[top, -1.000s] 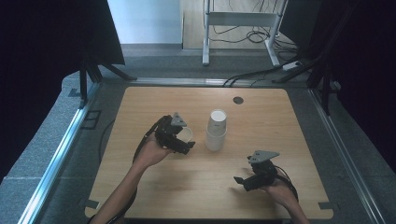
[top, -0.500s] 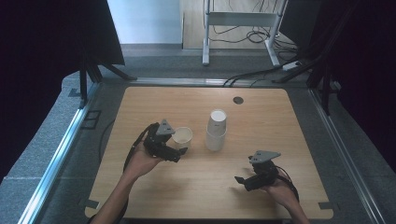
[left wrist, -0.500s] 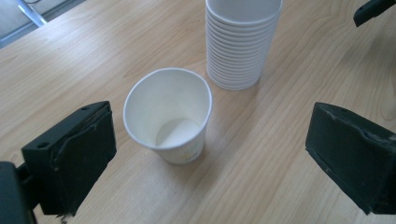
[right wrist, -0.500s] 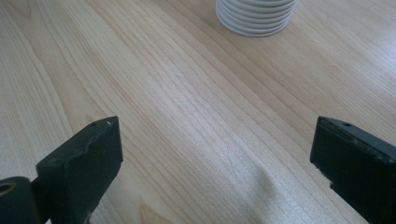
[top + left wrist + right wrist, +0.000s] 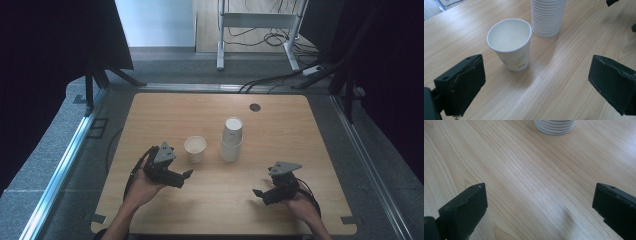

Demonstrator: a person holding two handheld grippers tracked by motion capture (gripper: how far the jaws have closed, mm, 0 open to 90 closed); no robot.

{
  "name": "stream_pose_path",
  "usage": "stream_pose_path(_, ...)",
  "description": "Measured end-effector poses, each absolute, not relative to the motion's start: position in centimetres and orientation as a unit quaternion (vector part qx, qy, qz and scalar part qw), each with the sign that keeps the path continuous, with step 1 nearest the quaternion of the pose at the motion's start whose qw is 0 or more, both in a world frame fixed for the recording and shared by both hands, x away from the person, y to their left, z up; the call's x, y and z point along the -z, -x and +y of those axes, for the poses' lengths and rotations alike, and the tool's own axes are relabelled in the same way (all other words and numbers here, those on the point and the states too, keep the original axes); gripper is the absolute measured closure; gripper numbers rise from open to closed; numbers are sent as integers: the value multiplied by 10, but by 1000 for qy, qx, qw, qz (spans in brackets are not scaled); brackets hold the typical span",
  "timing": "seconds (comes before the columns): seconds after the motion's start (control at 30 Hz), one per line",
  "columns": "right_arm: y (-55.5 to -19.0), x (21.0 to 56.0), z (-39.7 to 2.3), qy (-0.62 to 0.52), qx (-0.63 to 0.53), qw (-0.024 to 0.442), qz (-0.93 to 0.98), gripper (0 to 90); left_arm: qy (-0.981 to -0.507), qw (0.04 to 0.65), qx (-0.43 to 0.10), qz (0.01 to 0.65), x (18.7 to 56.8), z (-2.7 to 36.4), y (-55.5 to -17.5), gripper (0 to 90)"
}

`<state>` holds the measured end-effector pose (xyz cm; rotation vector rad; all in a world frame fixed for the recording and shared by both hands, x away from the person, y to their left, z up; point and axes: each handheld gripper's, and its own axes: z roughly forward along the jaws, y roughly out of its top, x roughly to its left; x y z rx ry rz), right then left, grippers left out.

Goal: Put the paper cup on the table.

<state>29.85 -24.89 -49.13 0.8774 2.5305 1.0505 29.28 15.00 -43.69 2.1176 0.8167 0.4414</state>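
A single paper cup (image 5: 195, 148) stands upright and free on the wooden surface (image 5: 150, 115) just left of the stack (image 5: 231, 139), while the left claw (image 5: 181, 176), nearer than the cup, and the right claw (image 5: 258, 193) both rest spread and empty.

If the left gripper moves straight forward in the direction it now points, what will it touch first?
Probably the single paper cup: it stands upright just ahead of the open left gripper, a little toward the left jaw. The stack of cups is farther behind it. Depth is hard to judge, so the cup may pass between the jaws.
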Motion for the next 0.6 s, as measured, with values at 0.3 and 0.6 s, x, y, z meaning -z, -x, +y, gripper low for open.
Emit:
stream_pose_path(0.3,-298,496,-255,-307,-348,138,875,0,-836,404,-160,337,466,153,-282,8)
stream_pose_path(0.6,-297,503,-259,-309,-327,143,882,0,-845,385,-140,343,490,149,-280,0)
